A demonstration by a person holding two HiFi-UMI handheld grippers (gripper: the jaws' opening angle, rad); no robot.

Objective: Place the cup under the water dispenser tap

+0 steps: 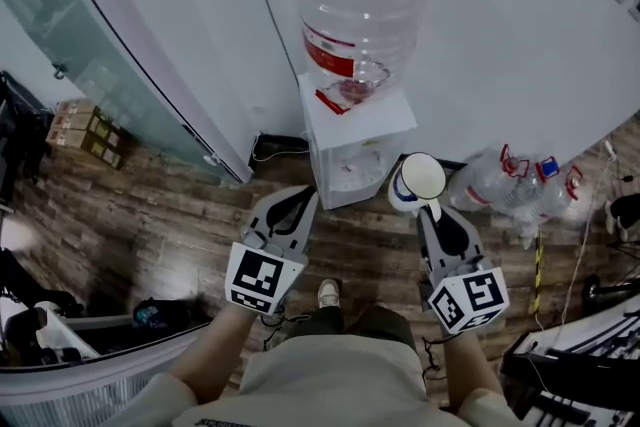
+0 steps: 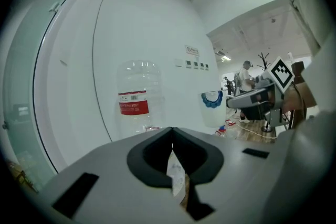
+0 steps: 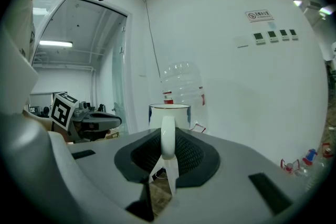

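A white cup (image 1: 417, 181) with a blue pattern hangs just right of the white water dispenser (image 1: 352, 140), level with its front. My right gripper (image 1: 430, 211) is shut on the cup's handle (image 3: 167, 135); the cup (image 3: 169, 115) stands upright beyond the jaws. A large clear bottle (image 1: 358, 5) with a red label sits on top of the dispenser. My left gripper (image 1: 300, 197) hovers in front of the dispenser's left side, jaws closed together with nothing in them. In the left gripper view the bottle (image 2: 136, 99) is ahead and the cup (image 2: 211, 107) is at the right.
Several empty water bottles (image 1: 510, 180) lie on the wooden floor right of the dispenser. A glass partition (image 1: 120, 55) and cardboard boxes (image 1: 85, 130) are at the left. Cables and a keyboard (image 1: 590, 365) sit at the lower right. White wall stands behind the dispenser.
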